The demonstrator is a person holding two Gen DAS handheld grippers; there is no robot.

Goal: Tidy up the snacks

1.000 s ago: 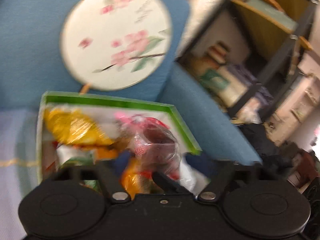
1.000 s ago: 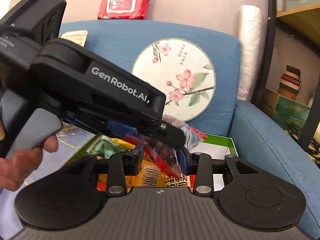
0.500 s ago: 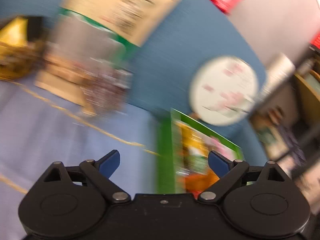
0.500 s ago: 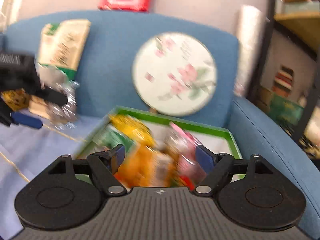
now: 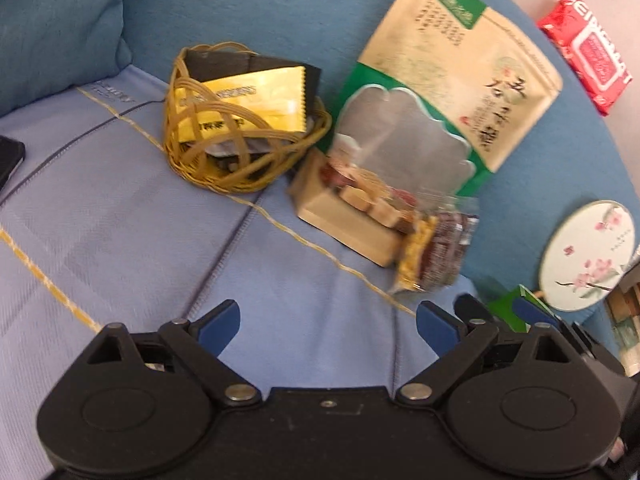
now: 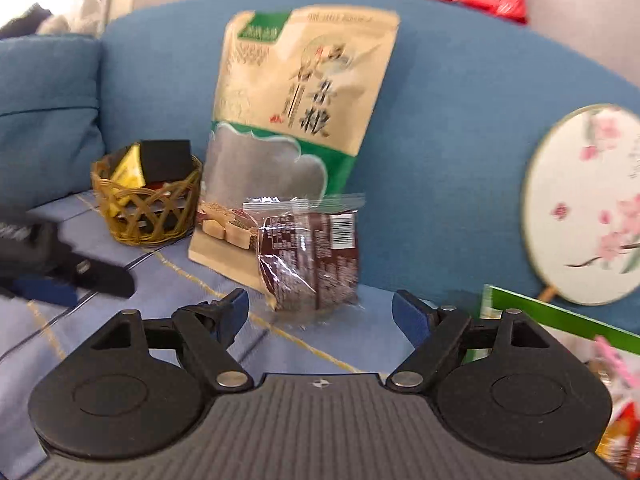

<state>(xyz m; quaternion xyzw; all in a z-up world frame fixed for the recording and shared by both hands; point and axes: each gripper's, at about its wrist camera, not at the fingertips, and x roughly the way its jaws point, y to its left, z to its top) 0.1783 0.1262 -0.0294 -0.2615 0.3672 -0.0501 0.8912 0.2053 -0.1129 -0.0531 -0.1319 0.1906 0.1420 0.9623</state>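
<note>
Both claws are wide open and hold nothing. The left gripper (image 5: 328, 322) and the right gripper (image 6: 320, 310) hang over the blue sofa seat (image 5: 120, 240). A small brown snack bag (image 6: 310, 256) stands just ahead, leaning on a big tan bag (image 6: 296, 92). Far left sits a wicker basket (image 6: 146, 208) with yellow packets. The green snack box (image 6: 560, 316) is on the right

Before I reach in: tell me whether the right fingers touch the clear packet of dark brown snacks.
Apart. In the right wrist view the right gripper stands open, blue sofa cloth showing between its fingers and the clear packet of dark brown snacks.
</note>
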